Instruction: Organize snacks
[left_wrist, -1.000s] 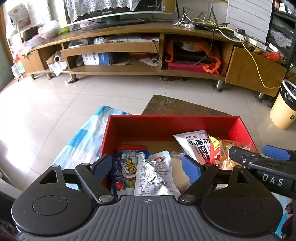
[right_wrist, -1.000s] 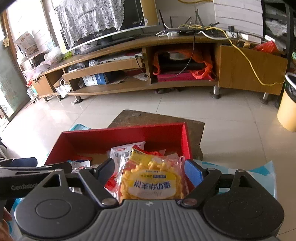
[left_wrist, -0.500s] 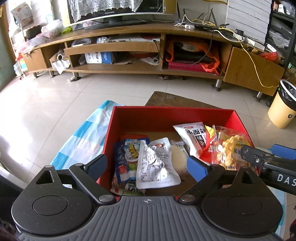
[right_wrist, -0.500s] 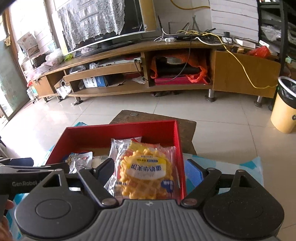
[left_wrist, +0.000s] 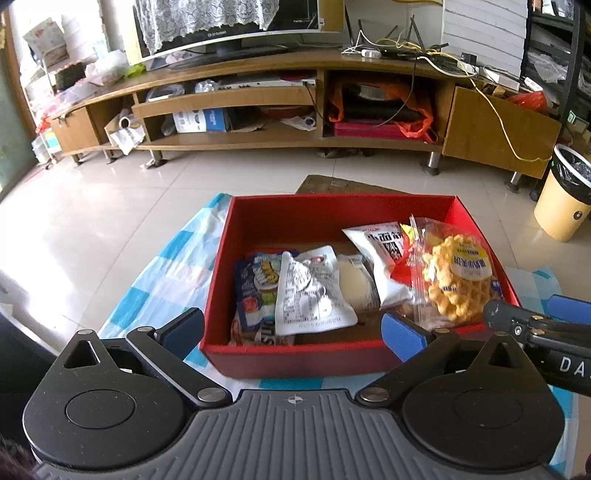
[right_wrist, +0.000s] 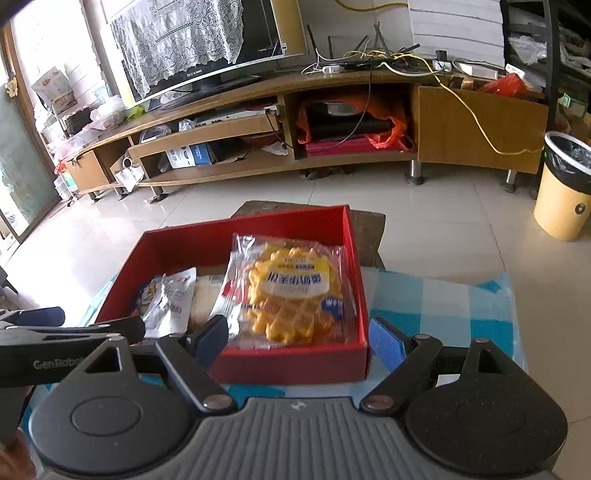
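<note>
While red box (left_wrist: 332, 356) sits on checked cloth (left_wrist: 177, 273) | tiled floor (left_wrist: 110, 206) | both grippers spread, empty

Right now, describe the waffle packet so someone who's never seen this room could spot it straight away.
Find the red box on the blue checked cloth in front of the TV stand. The waffle packet lies against the box's right wall. It is the only clear wrapper showing a golden grid-patterned waffle; its neighbours are white or silver printed pouches.

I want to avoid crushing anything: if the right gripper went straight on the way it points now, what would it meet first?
Most likely the near wall of the red box, then the waffle packet lying just behind it. The open right gripper sits close to that wall, though depth is hard to judge.
</note>
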